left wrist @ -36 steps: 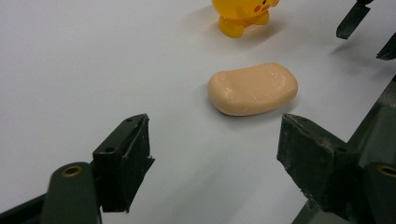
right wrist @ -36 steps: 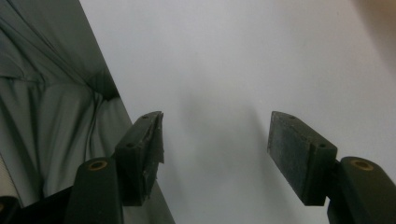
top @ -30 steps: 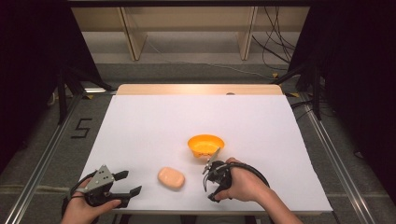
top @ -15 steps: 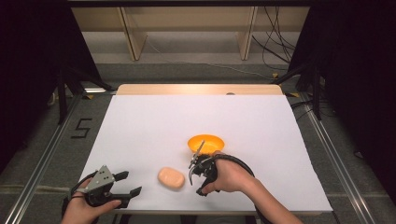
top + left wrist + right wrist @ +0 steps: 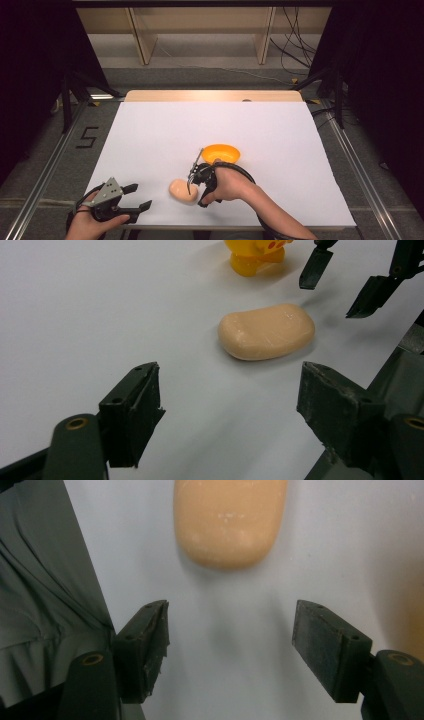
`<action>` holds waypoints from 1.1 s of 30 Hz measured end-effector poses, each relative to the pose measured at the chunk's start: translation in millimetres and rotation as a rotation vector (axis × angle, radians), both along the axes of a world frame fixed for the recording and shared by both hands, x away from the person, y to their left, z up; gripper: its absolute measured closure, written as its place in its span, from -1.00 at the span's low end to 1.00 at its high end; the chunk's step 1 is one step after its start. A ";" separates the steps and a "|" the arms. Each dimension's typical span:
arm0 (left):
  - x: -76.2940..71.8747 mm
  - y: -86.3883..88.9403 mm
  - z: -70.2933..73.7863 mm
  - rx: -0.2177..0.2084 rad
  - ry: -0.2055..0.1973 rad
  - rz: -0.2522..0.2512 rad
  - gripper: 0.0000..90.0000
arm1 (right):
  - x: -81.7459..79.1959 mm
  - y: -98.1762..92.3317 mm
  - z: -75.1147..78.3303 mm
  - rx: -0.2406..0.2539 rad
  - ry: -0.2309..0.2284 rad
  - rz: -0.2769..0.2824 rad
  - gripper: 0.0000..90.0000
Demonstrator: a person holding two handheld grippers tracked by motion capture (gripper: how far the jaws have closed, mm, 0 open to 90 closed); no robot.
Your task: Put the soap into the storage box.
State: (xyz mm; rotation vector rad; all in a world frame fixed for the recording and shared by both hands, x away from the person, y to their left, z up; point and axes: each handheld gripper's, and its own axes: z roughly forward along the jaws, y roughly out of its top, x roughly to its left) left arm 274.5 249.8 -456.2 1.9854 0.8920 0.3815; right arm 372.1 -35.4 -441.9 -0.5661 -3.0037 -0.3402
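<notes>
My right gripper [image 5: 230, 645] hangs just short of the soap bar [image 5: 230, 520], its jaws just widened, nothing between them; my left gripper [image 5: 230, 410] rests open.

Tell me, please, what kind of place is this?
Probably a lab set up for recording: a table under a white sheet, dark curtains at both sides, loose cables on the floor behind, and a floor marking, "5".

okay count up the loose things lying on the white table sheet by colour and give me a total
Peach: 1, the rounded peach soap-like bar
Orange-yellow: 1, the orange-yellow plastic bowl-shaped toy
Total: 2
</notes>
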 end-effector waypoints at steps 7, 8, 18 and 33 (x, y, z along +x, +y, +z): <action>0.5 0.4 0.1 0.006 0.000 -0.002 -0.44 | 4.3 11.5 -0.2 0.006 0.002 0.015 -0.30; 0.1 0.2 0.4 0.002 -0.002 -0.003 -0.44 | 6.1 15.1 -0.6 0.013 -0.003 0.019 -0.30; 0.1 0.5 0.8 -0.008 -0.007 0.002 -0.44 | 12.7 37.3 0.8 0.024 0.011 0.015 -0.33; 0.1 0.3 1.0 -0.014 -0.007 0.000 -0.44 | 18.9 57.5 -4.5 0.007 0.027 0.009 -0.35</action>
